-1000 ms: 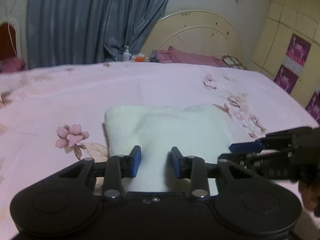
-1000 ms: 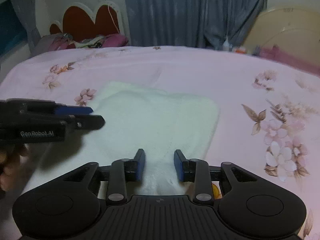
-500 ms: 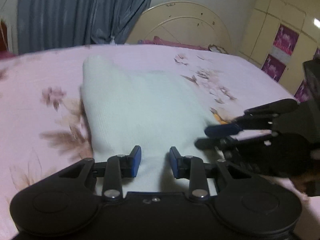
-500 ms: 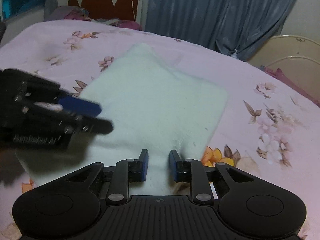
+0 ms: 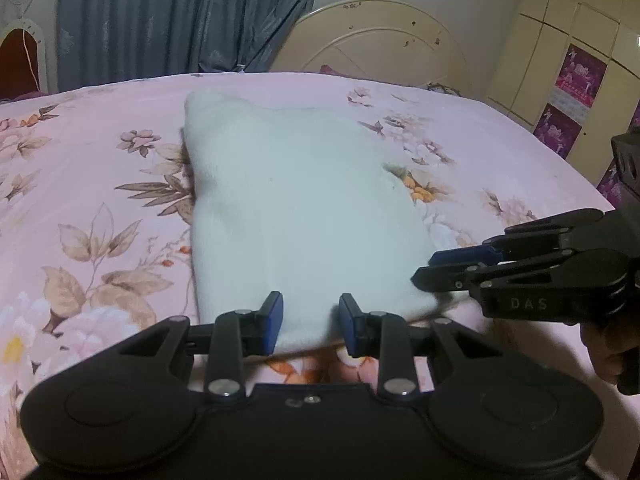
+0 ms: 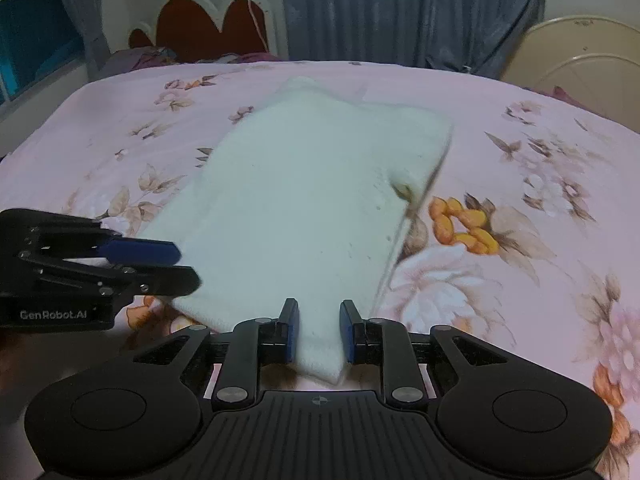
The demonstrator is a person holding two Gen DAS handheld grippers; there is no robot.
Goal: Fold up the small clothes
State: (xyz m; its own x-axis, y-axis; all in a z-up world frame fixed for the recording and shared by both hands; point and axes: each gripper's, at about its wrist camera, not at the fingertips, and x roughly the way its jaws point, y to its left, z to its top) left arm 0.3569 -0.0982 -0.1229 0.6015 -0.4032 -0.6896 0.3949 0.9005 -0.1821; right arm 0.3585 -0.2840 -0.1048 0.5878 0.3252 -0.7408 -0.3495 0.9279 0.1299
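White cloth (image 5: 296, 208) lies spread on the bed (image 5: 100, 184), stretching straight ahead of both hand-held grippers, its long axis running away from them toward the far curtain (image 5: 180, 16). Its near edge sits at the fingertips and looks raised a little off the floral sheet, since shadow and pattern show beneath it; its far end rests on the bed.

Left hand-held gripper (image 5: 310, 322) has the near left part of that edge lying between its blue pads, which stand apart either side of the fabric with space showing, so a firm pinch cannot be confirmed. Right hand-held gripper (image 6: 319, 330) is at the near right corner, the corner poking back between its fingers; the pads sit close against the cloth and seem to hold it.

Both grippers sit side by side along the same short edge, neither nearer than the other. The likely fold carries this near edge forward along the long axis to meet the far edge, so the two must travel together to keep it square.
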